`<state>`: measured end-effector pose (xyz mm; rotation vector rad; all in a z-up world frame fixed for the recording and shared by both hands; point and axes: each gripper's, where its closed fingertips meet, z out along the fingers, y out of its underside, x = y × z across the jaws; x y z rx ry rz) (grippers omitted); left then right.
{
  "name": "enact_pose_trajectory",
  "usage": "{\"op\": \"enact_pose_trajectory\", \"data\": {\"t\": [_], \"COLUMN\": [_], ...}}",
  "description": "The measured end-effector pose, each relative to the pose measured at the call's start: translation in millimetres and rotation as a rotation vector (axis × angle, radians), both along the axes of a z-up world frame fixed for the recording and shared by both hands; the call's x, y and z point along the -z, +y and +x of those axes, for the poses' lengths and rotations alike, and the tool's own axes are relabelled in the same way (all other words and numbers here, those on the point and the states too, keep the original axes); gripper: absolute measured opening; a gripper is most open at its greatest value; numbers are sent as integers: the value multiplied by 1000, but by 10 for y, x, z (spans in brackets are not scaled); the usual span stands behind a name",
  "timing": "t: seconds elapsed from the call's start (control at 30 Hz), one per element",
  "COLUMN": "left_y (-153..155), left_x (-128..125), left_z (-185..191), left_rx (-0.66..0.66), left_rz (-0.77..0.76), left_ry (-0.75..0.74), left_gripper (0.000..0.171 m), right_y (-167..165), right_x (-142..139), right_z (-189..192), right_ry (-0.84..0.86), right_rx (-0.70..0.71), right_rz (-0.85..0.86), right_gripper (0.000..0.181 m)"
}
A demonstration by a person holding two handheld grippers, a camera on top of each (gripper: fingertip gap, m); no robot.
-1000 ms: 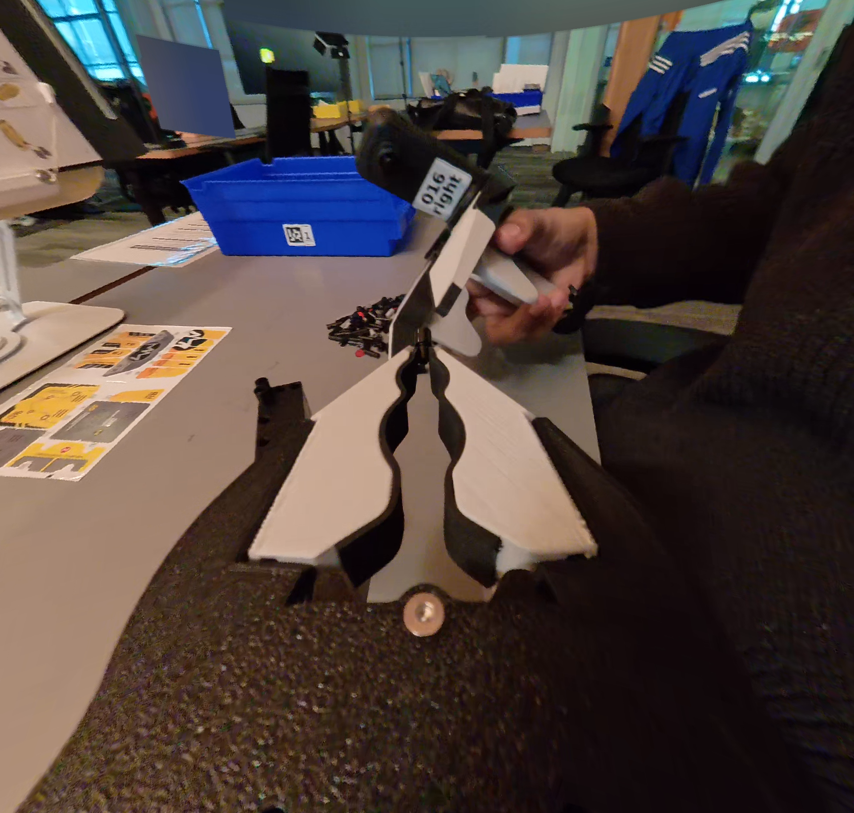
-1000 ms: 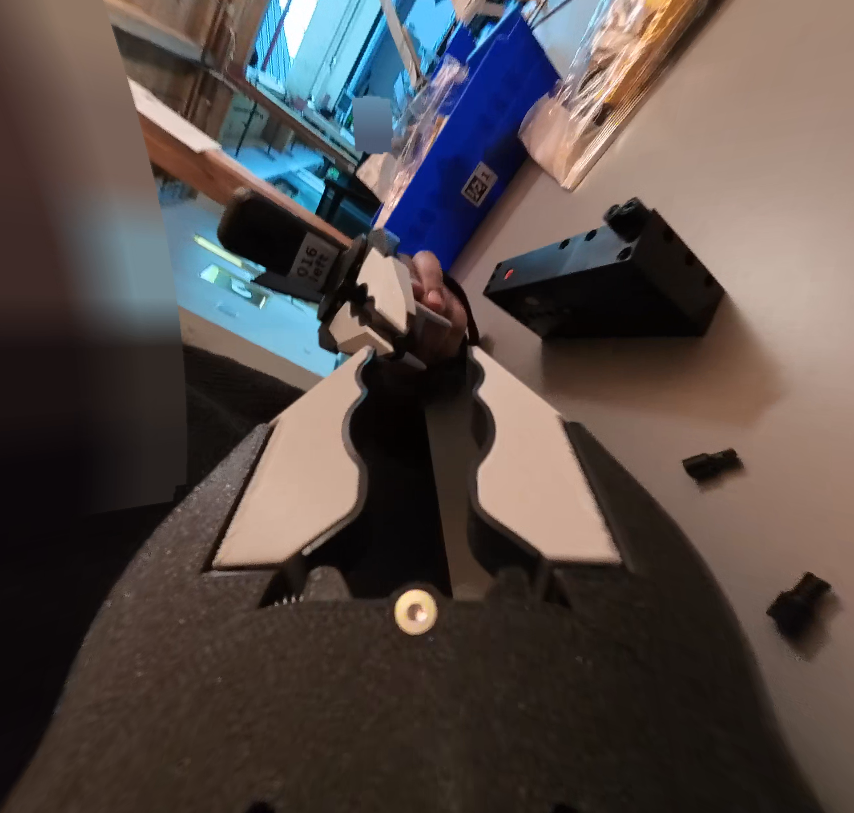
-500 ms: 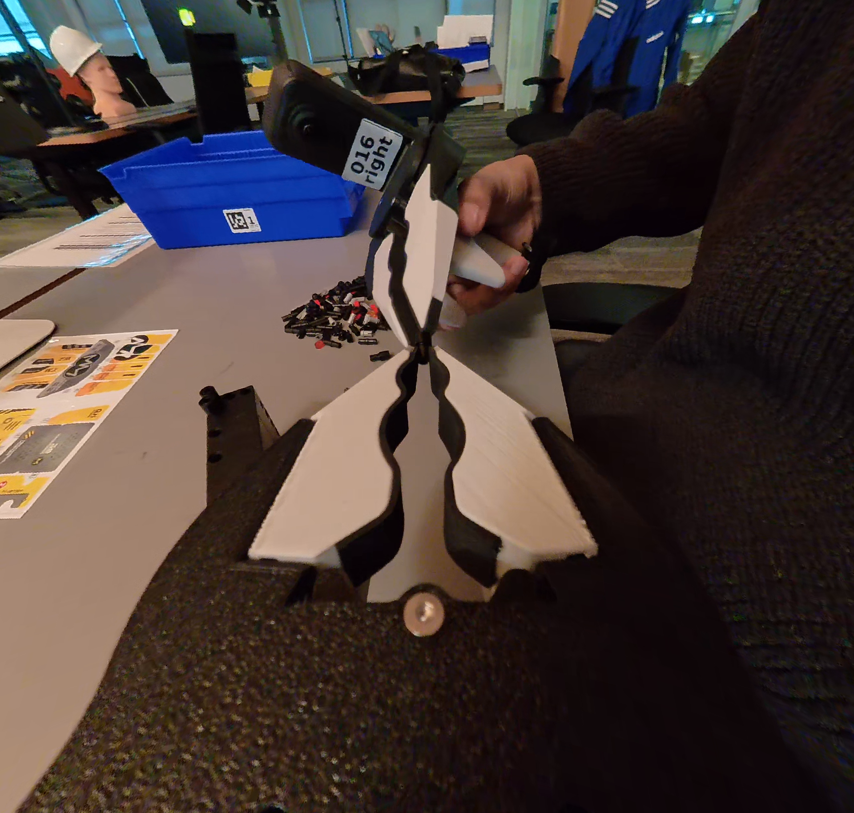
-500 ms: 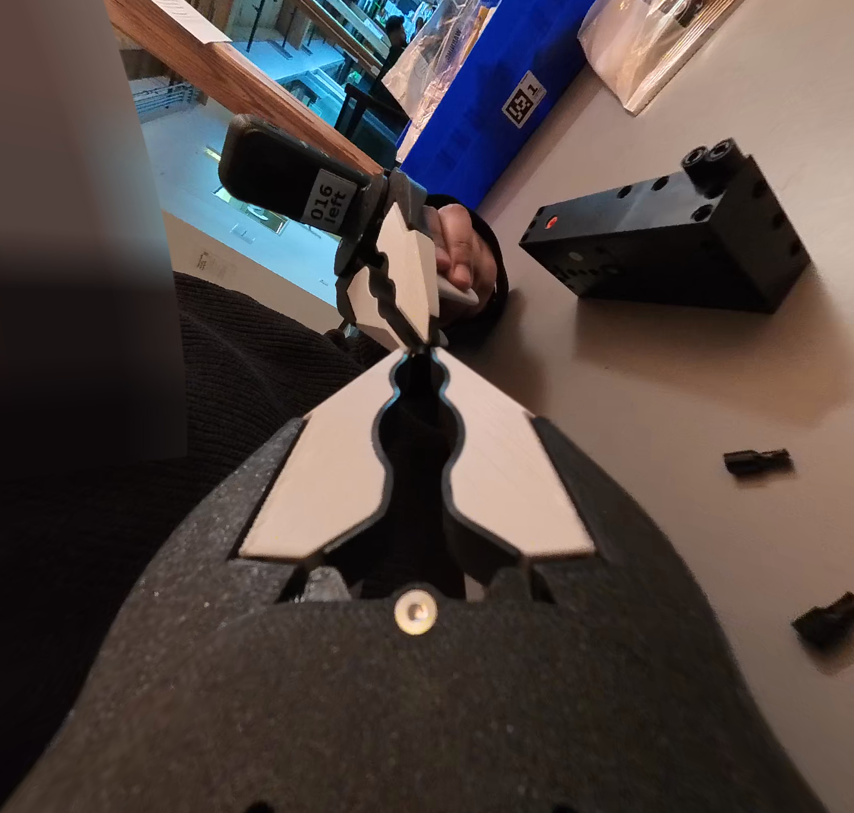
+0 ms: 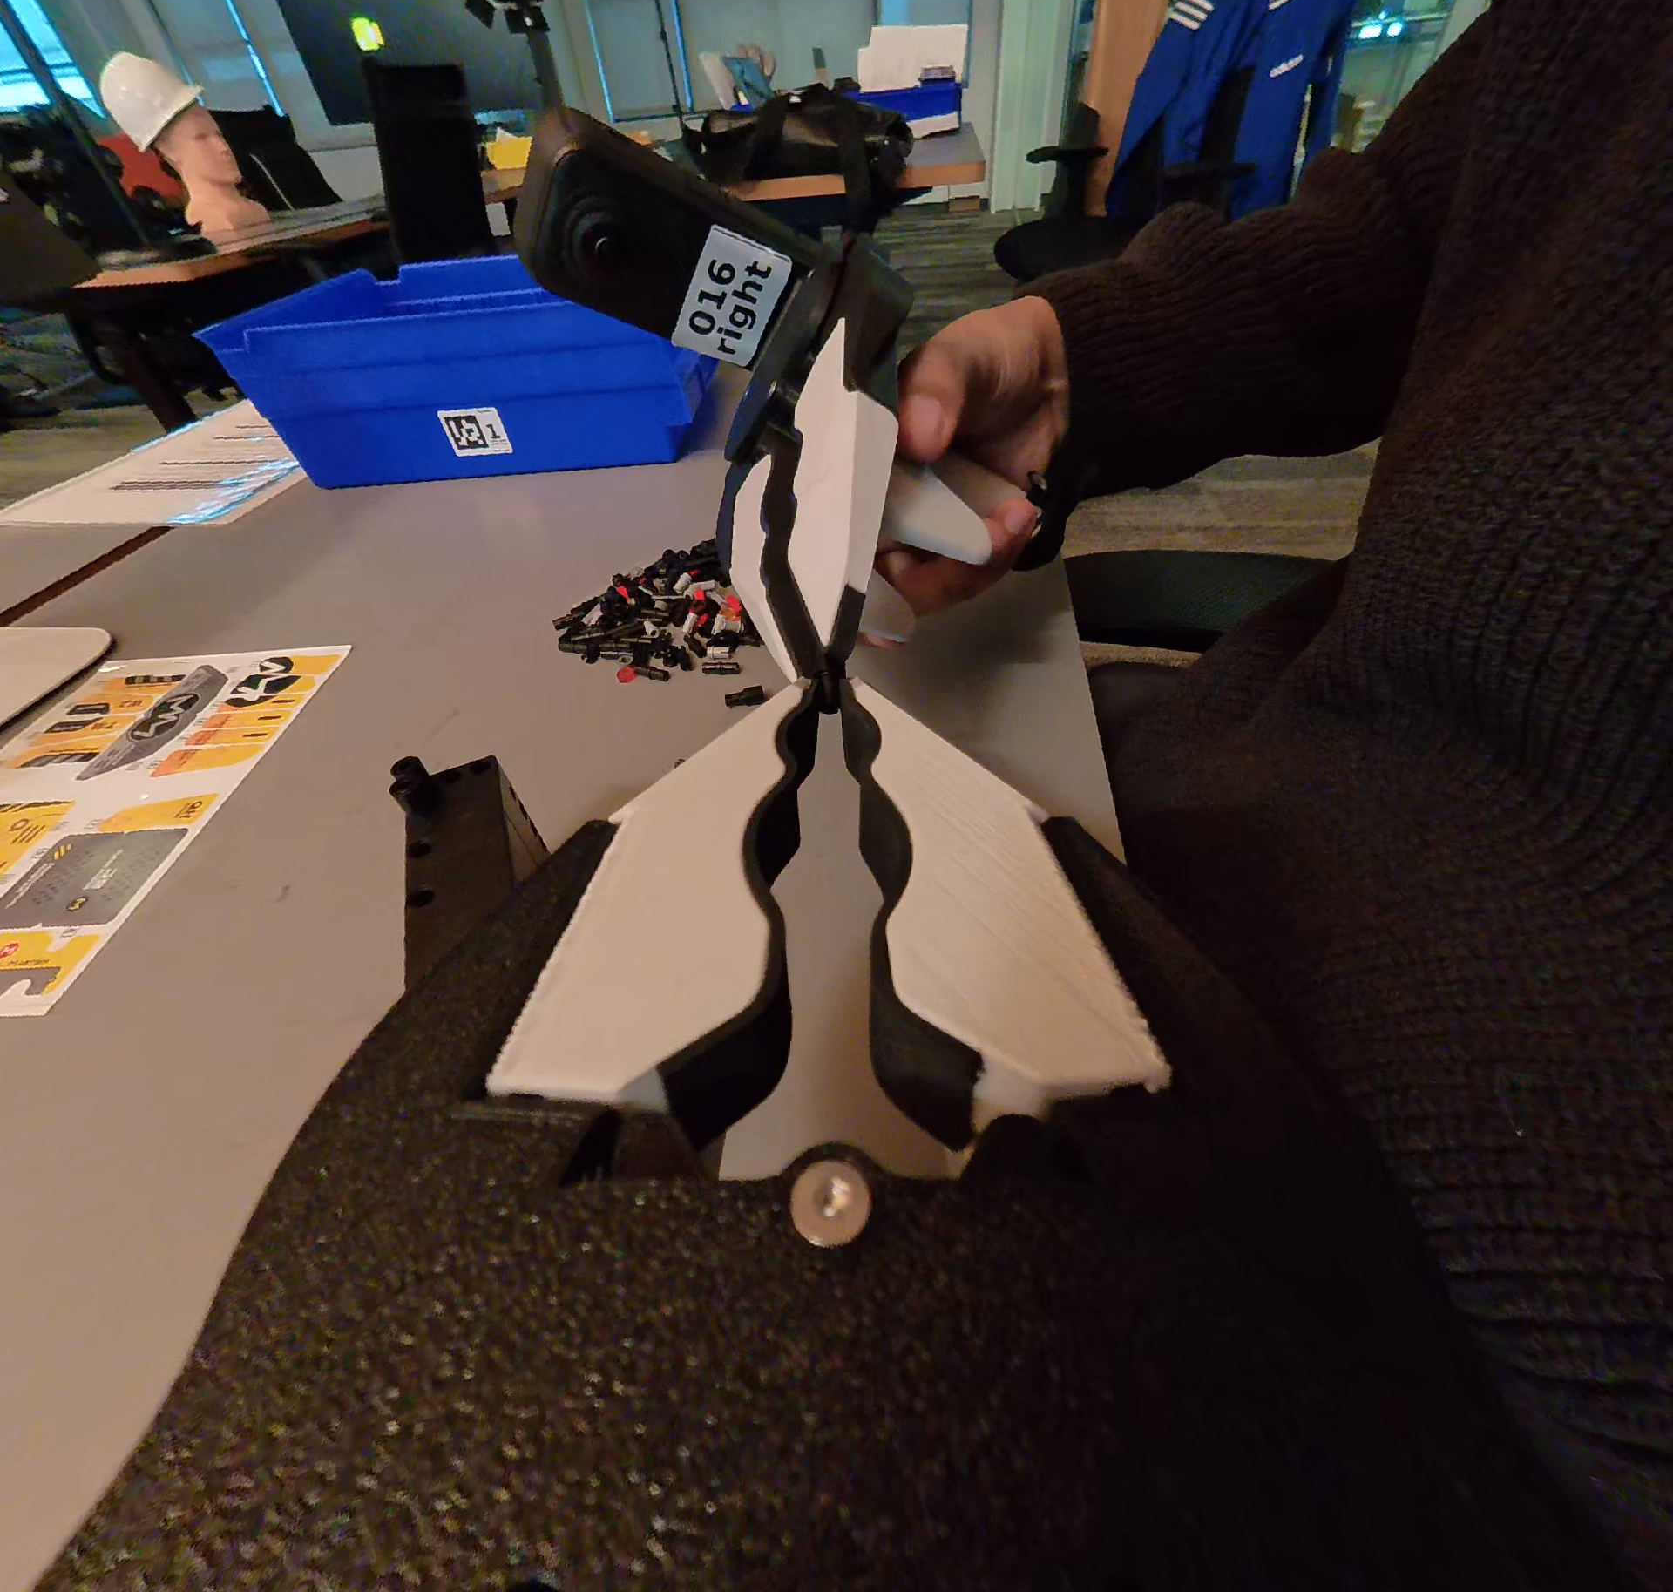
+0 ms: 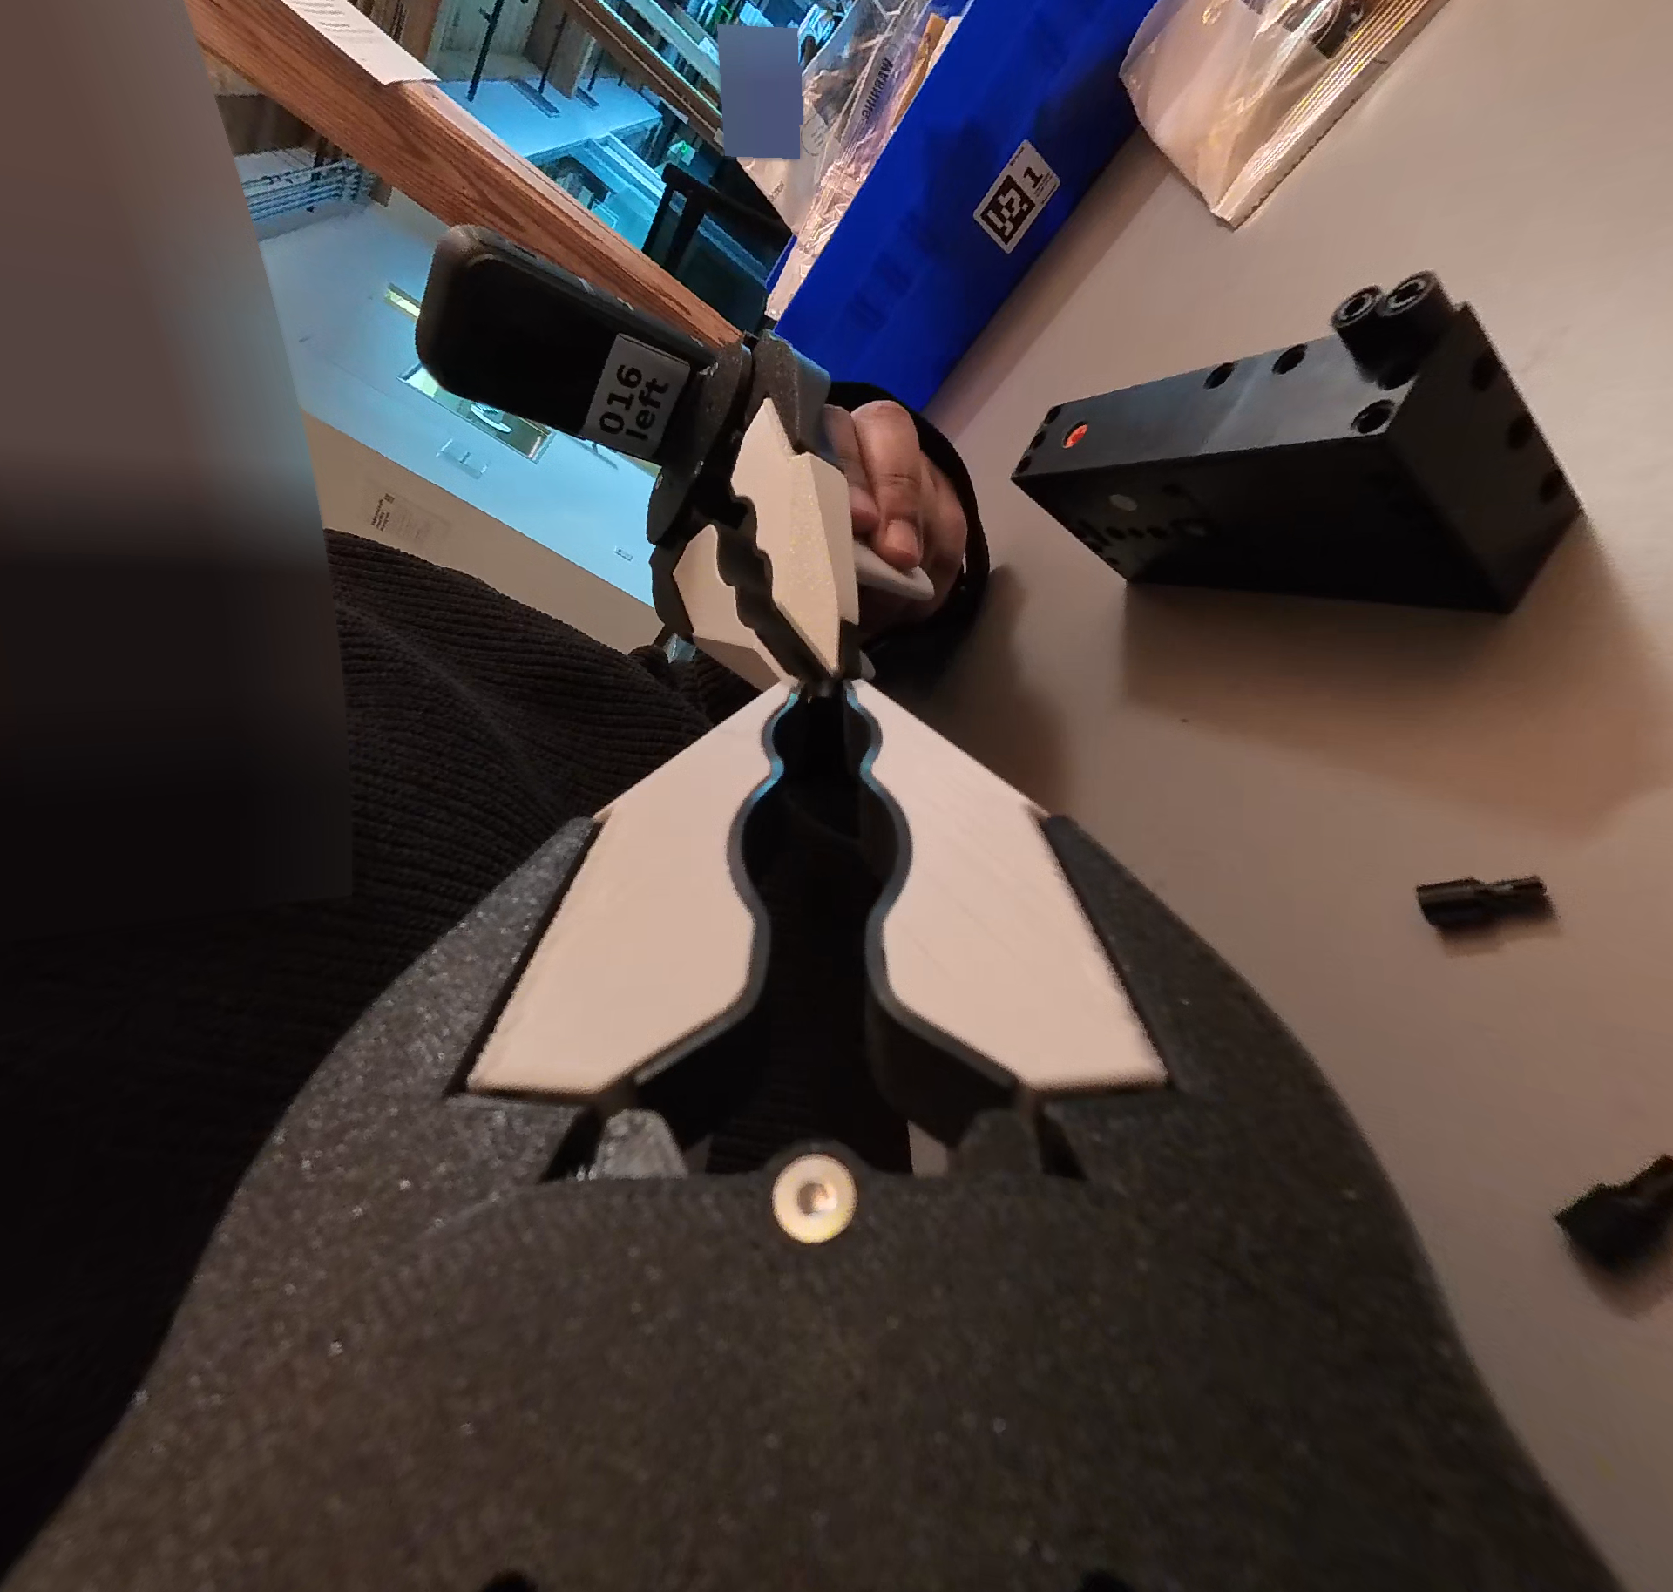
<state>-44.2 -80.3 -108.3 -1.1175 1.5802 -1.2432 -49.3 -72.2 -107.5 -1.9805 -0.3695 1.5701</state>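
Note:
My left gripper (image 5: 822, 690) and my right gripper (image 6: 819, 690) meet tip to tip above the grey table (image 5: 362, 607). A small black pin (image 5: 826, 678) sits between the two sets of tips, and both grippers are shut on it. The pin is mostly hidden by the tips. In the left wrist view the right gripper (image 5: 819, 659) points down at my tips, held by a hand in a dark sleeve. In the right wrist view the left gripper (image 6: 828, 672) does the same. A black block (image 5: 462, 833) lies on the table just left of my left gripper; it also shows in the right wrist view (image 6: 1304, 471).
A pile of small black and red pins (image 5: 661, 616) lies behind the tips, with one loose pin (image 5: 747, 695) nearer. Two loose pins (image 6: 1480, 901) (image 6: 1620, 1223) lie at the right. A blue bin (image 5: 453, 390), a sticker sheet (image 5: 118, 788) and a plastic bag (image 6: 1267, 55) stand farther off. Both grippers' tips are close together, under 4 cm apart. Both grippers' tips are roughly 10 cm from the black block (image 5: 462, 833). Seen from the right wrist view (image 6: 1281, 408) as well.
The right gripper's jaws went from open to shut at the left gripper's tips. Both grippers swung round slightly while staying tip to tip.

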Motion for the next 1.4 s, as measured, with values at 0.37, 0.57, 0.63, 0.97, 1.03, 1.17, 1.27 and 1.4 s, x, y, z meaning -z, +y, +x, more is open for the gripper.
{"op": "enact_pose_trajectory", "data": {"t": [0.37,0.57,0.63,0.97,1.03,1.17,1.27,1.4], "left_y": [-7,0,14,14,3,-5,-9,6], "left_x": [15,8,-5,-8,-1,13,15,15], "left_z": [6,6,2,-1,1,6,6,13], "left_rx": [-2,-7,-12,-14,-10,-9,-7,-20], "left_rz": [11,8,1,3,8,17,17,19], "left_ry": [6,1,-6,-9,-6,1,3,1], "left_gripper": [3,3,3,3,3,3,3,3], "right_y": [-24,-16,-1,4,-6,-15,-18,-3], "right_x": [32,27,15,8,13,25,29,29], "right_z": [-4,-5,-9,-10,-9,-1,2,9], "right_ry": [-17,-14,-1,57,65,59,49,26], "right_rx": [-8,-19,-13,12,12,8,6,6], "right_rz": [-12,-6,-3,-47,-53,-59,-56,-40], "right_gripper": [8,7,7,8,8,8,7,7]}}
